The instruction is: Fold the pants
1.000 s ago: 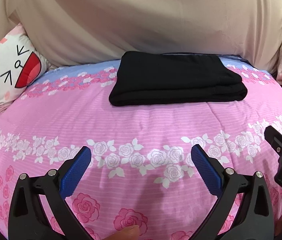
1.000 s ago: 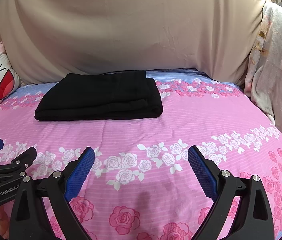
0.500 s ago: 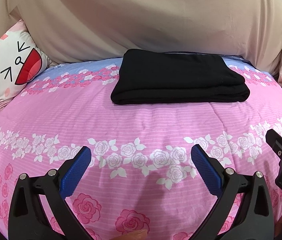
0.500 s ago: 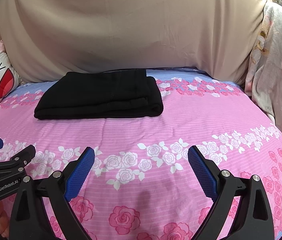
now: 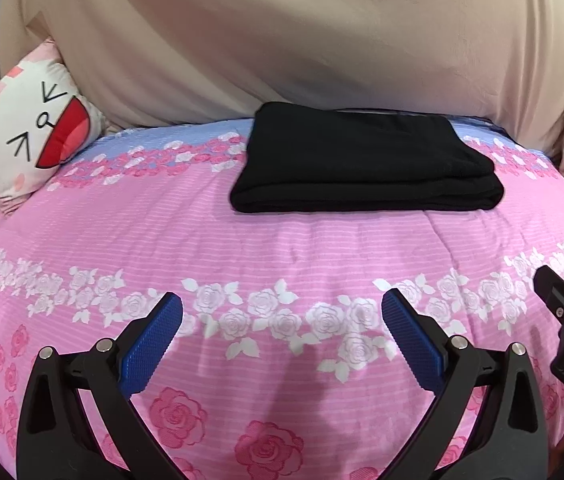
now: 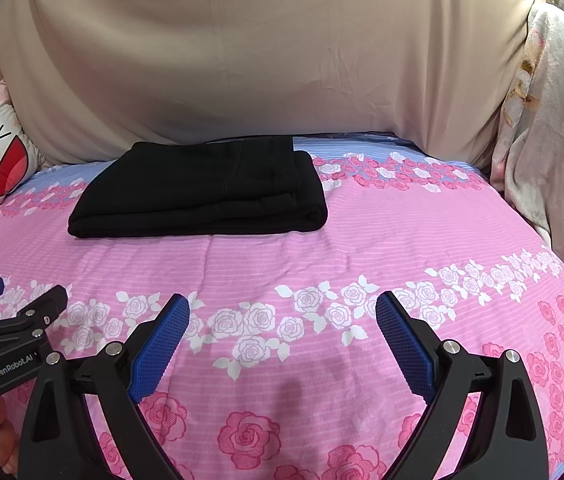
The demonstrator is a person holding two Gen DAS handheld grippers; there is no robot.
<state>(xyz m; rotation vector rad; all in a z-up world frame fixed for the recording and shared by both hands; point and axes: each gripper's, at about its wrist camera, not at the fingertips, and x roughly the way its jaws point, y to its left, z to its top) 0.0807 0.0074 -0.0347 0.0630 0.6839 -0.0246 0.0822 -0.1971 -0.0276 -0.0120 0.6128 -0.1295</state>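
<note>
Left gripper [image 5: 282, 316] we hold wide open and empty; the folded black pants [image 5: 365, 164] lie ahead of it, slightly to the right, long axis across our view. Right gripper [image 6: 282, 318] is also wide open and empty; the pants [image 6: 202, 188] lie ahead-left, equally distant.

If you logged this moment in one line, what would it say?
folded black fabric pants: on pink floral bedspread | left gripper: open, empty | right gripper: open, empty
</note>
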